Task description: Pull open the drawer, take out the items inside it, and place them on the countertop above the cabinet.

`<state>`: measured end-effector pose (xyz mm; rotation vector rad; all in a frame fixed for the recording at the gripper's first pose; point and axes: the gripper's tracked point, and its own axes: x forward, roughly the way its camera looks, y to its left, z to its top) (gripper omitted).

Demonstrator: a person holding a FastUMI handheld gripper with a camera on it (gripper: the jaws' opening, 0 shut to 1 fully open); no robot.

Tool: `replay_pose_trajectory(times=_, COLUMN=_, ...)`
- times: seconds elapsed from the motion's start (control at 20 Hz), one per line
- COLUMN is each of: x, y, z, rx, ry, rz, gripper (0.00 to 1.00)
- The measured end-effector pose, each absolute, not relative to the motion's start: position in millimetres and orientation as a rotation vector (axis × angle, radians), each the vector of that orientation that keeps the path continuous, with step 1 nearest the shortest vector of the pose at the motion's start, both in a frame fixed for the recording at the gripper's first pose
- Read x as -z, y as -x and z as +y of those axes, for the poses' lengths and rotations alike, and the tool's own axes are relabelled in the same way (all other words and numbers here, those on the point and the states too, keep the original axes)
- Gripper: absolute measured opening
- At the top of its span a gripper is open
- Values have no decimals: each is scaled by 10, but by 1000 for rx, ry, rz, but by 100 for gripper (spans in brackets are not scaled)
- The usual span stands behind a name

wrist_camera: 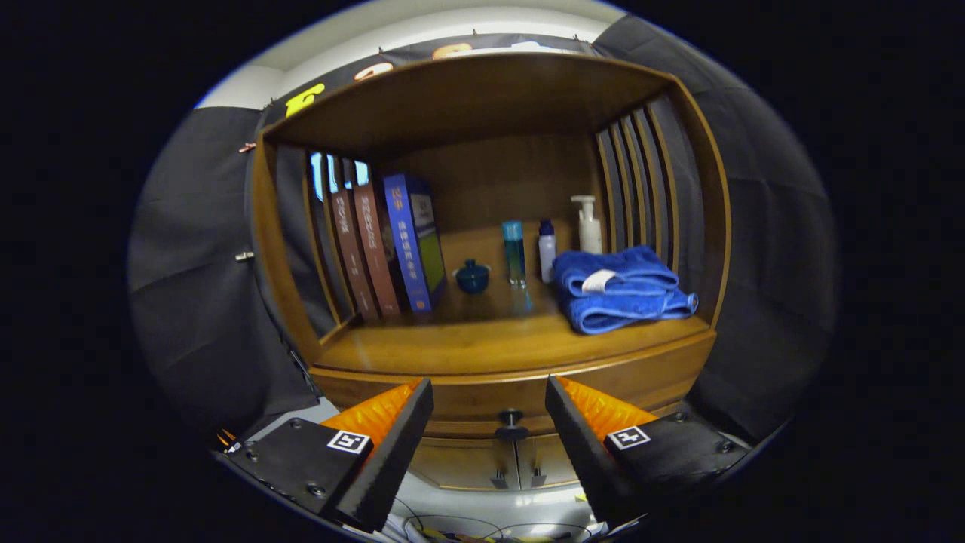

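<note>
Claw [488,407], wedge fingers, square tags, screws

The gripper [488,422] has its fingers spread wide, nothing between them but air, with the drawer knob [511,419] just ahead in the gap. Beyond them on the countertop [467,343]: books [381,245], a small blue pot [473,277], bottles [548,245], folded blue towels [620,290].
</note>
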<state>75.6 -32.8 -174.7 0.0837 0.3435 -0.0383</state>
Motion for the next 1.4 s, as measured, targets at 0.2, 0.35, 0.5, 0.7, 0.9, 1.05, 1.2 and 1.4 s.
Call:
replay_pose_trajectory(times=0.2, x=2246, y=-927, z=-413, rx=58, ry=-72, rz=435, gripper=98)
replay_pose_trajectory(times=0.35, x=2534, y=-1081, z=-408, rx=50, ry=-80, rz=481, gripper=93)
replay_pose_trajectory(times=0.5, x=2805, y=-1169, z=-457, rx=66, ry=-81, rz=530, gripper=89)
replay_pose_trajectory(times=0.7, x=2916, y=-1183, z=-527, rx=88, ry=-67, rz=545, gripper=63)
replay_pose_trajectory(times=0.9, x=2898, y=-1182, z=-494, rx=84, ry=-84, rz=536, gripper=42)
replay_pose_trajectory(times=1.05, x=2923, y=-1197, z=-525, rx=71, ry=-79, rz=562, gripper=32)
replay_pose_trajectory(times=1.2, x=2938, y=-1155, z=-517, rx=66, ry=-77, rz=588, gripper=32)
replay_pose_trajectory(times=1.4, x=2936, y=-769, z=-499, rx=56, ry=-62, rz=674, gripper=33)
